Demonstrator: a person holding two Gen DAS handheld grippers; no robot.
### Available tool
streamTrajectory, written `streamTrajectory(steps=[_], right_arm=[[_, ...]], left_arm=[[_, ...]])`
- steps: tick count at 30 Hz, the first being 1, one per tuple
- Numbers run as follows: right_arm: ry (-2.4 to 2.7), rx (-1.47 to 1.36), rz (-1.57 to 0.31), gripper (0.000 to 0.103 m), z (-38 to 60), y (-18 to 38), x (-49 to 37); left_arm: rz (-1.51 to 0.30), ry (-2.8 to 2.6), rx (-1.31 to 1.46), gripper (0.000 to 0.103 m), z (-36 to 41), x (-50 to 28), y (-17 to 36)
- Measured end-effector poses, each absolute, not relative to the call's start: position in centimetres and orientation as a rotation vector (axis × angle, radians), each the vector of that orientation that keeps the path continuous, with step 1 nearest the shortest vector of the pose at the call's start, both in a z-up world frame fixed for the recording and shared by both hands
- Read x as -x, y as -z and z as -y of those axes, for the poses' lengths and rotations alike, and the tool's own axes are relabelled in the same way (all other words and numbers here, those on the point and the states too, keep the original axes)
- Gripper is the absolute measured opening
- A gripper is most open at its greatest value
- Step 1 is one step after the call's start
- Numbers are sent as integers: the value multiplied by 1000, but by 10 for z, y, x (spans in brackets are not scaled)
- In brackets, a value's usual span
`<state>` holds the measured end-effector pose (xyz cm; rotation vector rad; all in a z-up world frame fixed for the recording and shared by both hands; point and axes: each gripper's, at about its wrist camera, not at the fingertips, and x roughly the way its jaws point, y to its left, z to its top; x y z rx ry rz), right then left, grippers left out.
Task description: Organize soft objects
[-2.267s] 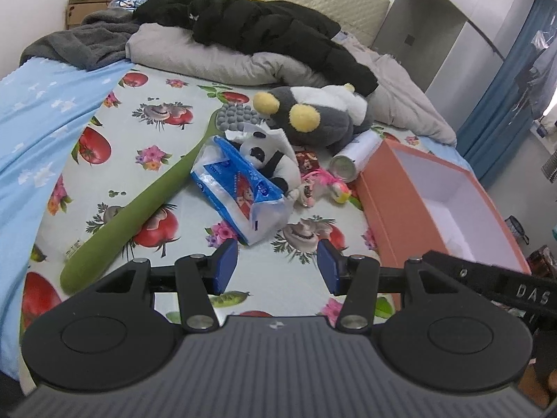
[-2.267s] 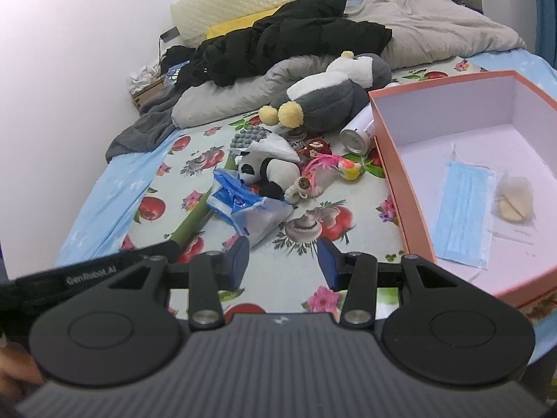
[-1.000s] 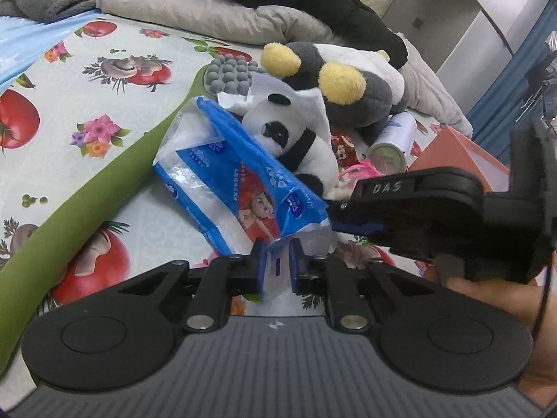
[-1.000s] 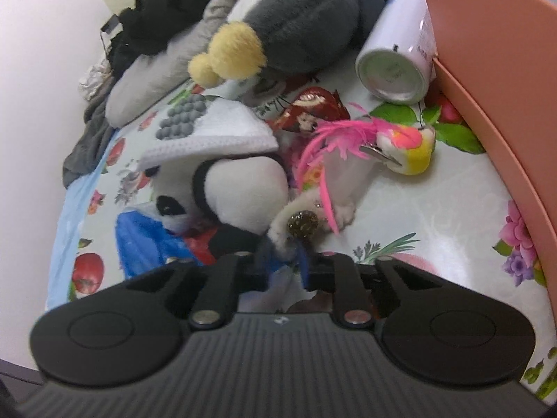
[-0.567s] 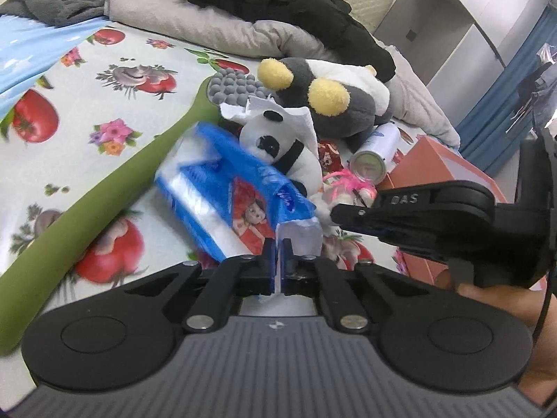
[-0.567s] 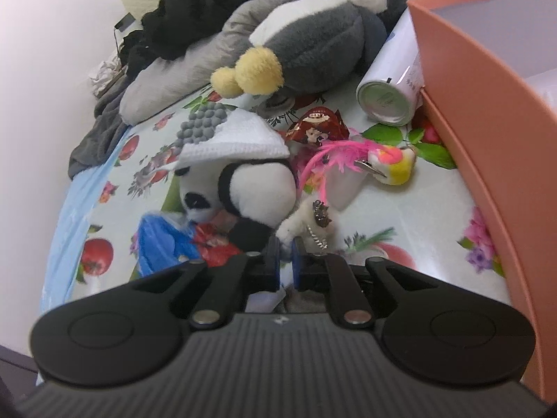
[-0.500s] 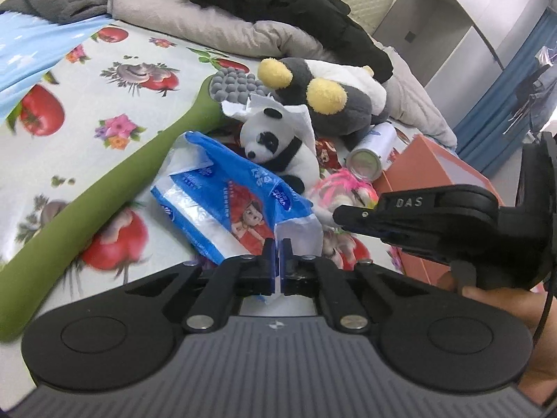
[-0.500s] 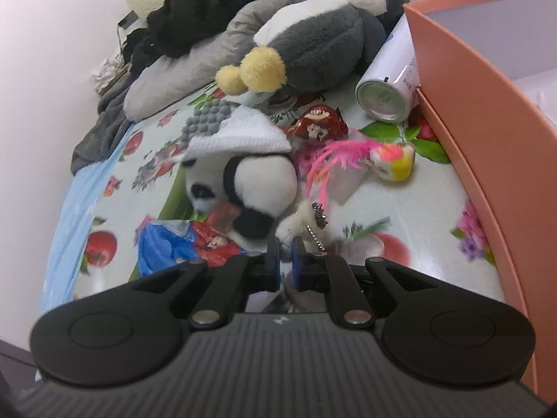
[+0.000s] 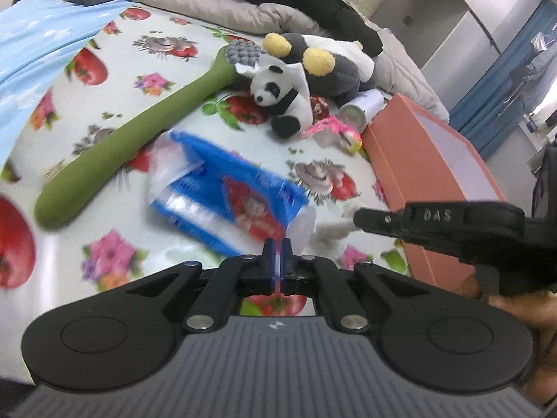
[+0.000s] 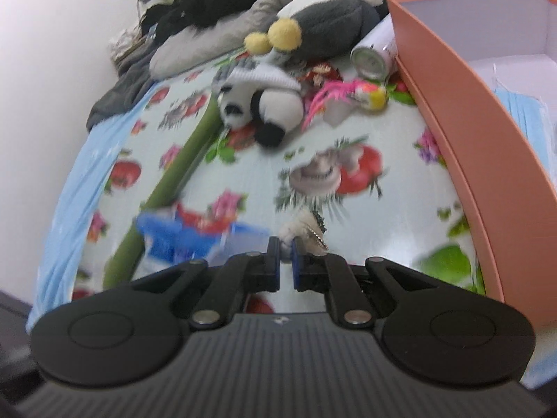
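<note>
My left gripper (image 9: 277,254) is shut on the clear plastic end of a blue tissue pack (image 9: 226,198), which hangs lifted above the fruit-print sheet. The right gripper (image 10: 283,254) is shut on a small white fuzzy keychain plush (image 10: 303,226); in the left wrist view that keychain (image 9: 334,233) dangles at the tip of the right gripper (image 9: 362,214). The tissue pack (image 10: 195,237) appears low left in the right wrist view. Farther back lies a panda plush (image 9: 282,101) (image 10: 264,104). An orange box (image 9: 428,160) (image 10: 452,104) stands open on the right.
A long green plush (image 9: 139,136) lies on the left. A grey penguin plush (image 9: 327,66), a white can (image 10: 372,59) and a pink feather toy (image 10: 348,94) sit behind the panda. A blue face mask (image 10: 532,118) lies inside the box. Dark clothes and bedding are piled at the back.
Both grippers closed fully, then drew back and rose. The tissue pack came away from the panda with the left gripper, and the keychain plush came away with the right.
</note>
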<state>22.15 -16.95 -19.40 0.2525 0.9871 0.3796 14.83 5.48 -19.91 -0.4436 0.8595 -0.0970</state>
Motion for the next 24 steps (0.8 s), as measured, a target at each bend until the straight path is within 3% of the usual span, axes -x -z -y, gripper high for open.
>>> streamTrajectory(steps=[13, 14, 17, 19, 21, 24], right_arm=[[-358, -201, -1058, 14, 192, 221, -177], [-354, -201, -1056, 14, 193, 221, -176], [-345, -183, -1049, 22, 197, 219, -175], [-347, -156, -1030, 44, 197, 216, -173], [-350, -126, -1003, 55, 196, 214, -172], [-367, -87, -978, 62, 195, 213, -175]], left_arm=[[-883, 55, 504, 4, -57, -114, 189], [-889, 53, 502, 11, -55, -118, 188], [-903, 45, 535, 54, -53, -129, 187], [-908, 17, 576, 55, -54, -139, 186], [-899, 4, 614, 57, -54, -149, 184], [-899, -20, 678, 69, -54, -165, 182]])
